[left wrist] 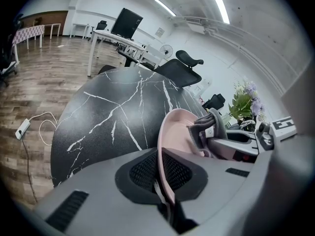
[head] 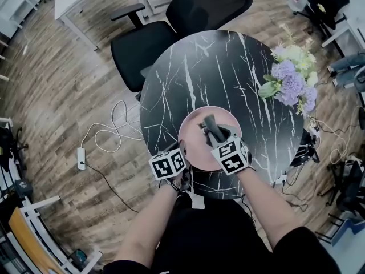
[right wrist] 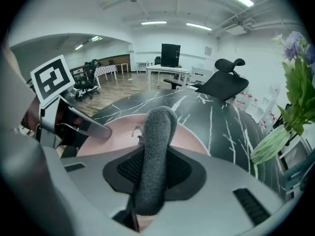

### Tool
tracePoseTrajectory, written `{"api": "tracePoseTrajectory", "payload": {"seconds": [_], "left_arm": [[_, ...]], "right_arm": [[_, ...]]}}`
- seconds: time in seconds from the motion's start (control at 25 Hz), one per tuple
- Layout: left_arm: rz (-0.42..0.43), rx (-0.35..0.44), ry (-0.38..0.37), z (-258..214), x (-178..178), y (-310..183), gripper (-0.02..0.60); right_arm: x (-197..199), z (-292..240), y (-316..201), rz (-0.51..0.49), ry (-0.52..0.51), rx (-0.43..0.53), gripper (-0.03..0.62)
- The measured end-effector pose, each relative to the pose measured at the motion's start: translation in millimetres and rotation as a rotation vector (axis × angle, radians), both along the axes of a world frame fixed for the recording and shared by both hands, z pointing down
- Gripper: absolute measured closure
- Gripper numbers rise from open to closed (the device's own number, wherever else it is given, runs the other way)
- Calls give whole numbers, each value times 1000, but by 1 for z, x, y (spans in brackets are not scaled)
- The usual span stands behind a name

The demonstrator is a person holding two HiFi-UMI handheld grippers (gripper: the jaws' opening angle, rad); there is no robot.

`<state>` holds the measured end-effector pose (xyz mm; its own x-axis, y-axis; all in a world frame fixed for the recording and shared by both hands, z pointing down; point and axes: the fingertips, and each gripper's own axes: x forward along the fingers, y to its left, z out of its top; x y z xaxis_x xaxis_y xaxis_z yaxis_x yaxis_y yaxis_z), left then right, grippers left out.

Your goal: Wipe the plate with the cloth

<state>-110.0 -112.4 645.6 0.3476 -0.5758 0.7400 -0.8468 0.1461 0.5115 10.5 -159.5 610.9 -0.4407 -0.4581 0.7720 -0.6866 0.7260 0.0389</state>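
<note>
Head view, table: a round black table top with white marble veins [head: 222, 67], a black office chair [head: 188, 16] behind it and a bunch of purple and pale flowers [head: 291, 79] at its right edge.
Head view, plate: the round pink plate [head: 194, 138] sits at the table's near edge, right in front of me.
Head view, my left gripper [head: 183, 157]: at the plate's near-left rim, its marker cube just below.
Head view, my right gripper [head: 210, 127]: over the plate's middle, with the grey fuzzy cloth [head: 209, 122] sticking out past its tips.
Head view, floor: a white power strip [head: 81, 158] with a looped cable lies on the wood to the left.

Left gripper view, my left gripper [left wrist: 165, 181]: jaws nearly together, clamped on the pink plate's [left wrist: 177, 129] rim, which runs edge-on between the black pads.
Left gripper view, cloth: the bunched grey cloth [left wrist: 215, 124] is against the plate's inner face, carried by my right gripper [left wrist: 241, 146].

Right gripper view, my right gripper [right wrist: 152, 178]: jaws narrow, pinching the folded grey cloth [right wrist: 155, 146], which stands up between the pads.
Right gripper view, plate: the pink plate [right wrist: 192, 137] lies just beyond the cloth; whether the cloth's end touches it I cannot tell here.
Right gripper view, my left gripper [right wrist: 66, 119]: at the plate's left rim.
</note>
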Motion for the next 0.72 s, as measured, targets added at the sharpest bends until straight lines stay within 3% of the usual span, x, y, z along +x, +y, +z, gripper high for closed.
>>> {"api": "tracePoseTrajectory", "payload": {"seconds": [0.4,0.72], "left_arm": [[-5,1,15,3,4,0,552],[-7,4,14,3,2,-1,552]], "right_arm": [[-57,29,48,103,-215,-319,485],[-63,36,57,-6,-99,-258,485]]}}
